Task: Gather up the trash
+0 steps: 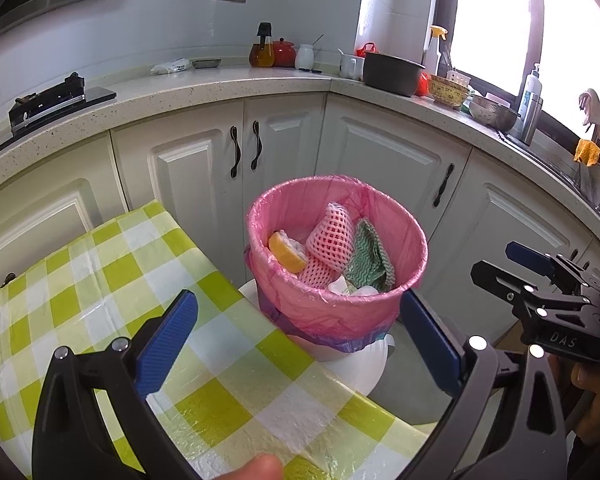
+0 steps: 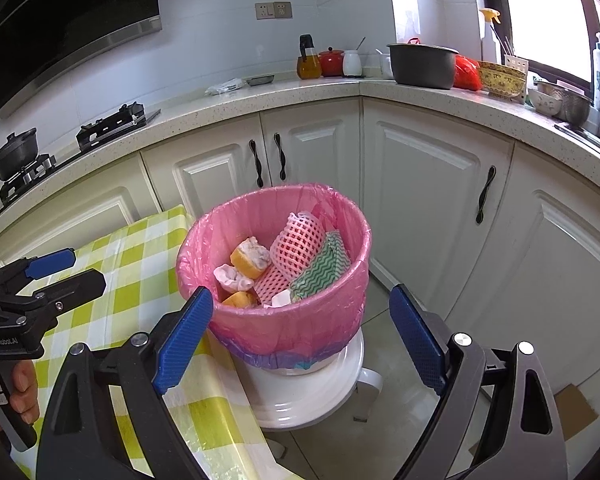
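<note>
The left gripper was found with its jaws spread wide and nothing held between them, poised above the near rim of the pink-lined trash bin. The right gripper was found in the same condition: fully parted, empty, and framing the bin's near wall. Each tool was also recorded in the other's view, at the side of the bin, apparently gaping as well.

The bin was seated on a white stool just beside the corner of the table covered in green-checked cloth, in front of the white corner cabinets. This placement is judged deliberate: the raised bin stands level with the table edge, so that refuse can be carried across with little lift.

Inside the bin were noted pink foam fruit netting, a green wavy-patterned cloth, citrus peel and crumpled white tissue. The liner was folded over the rim, a purple layer showing below it.

No loose refuse was observed on the visible part of the table. On that evidence the collection is judged largely complete, though the far table surface lay outside both views. Closing or lifting the liner would be a plausible next step; thin film may tear if pinched carelessly.
</note>
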The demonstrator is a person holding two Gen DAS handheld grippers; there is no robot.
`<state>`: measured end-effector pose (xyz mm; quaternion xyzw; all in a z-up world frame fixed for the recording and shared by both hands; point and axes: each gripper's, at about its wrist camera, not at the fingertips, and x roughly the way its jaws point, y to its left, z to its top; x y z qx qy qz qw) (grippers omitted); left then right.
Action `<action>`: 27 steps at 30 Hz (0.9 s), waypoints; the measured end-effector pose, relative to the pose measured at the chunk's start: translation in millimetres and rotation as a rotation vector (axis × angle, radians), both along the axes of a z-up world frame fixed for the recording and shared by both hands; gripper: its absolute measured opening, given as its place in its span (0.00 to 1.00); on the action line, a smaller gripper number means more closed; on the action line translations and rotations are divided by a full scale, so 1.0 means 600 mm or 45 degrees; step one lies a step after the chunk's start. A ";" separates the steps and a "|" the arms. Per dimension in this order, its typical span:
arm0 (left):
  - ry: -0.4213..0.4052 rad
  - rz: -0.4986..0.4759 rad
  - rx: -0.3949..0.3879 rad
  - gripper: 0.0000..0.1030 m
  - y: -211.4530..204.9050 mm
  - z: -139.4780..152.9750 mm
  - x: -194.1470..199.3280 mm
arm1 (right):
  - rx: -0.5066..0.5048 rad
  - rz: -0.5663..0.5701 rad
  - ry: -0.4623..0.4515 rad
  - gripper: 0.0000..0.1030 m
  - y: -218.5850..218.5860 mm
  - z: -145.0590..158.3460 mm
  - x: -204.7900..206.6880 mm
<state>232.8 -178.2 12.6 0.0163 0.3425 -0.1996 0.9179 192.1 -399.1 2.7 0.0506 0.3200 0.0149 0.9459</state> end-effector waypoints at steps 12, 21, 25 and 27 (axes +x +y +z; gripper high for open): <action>0.000 -0.003 0.001 0.95 -0.008 -0.002 0.002 | 0.005 0.002 0.002 0.82 -0.004 0.000 0.003; 0.003 -0.001 0.000 0.95 -0.007 -0.003 0.003 | 0.008 0.007 0.003 0.82 -0.003 0.000 0.004; 0.004 0.002 0.001 0.95 -0.007 -0.004 0.003 | 0.008 0.007 0.003 0.82 -0.003 0.000 0.005; 0.003 0.000 0.001 0.95 -0.008 -0.004 0.003 | 0.007 0.007 0.002 0.82 -0.003 0.000 0.006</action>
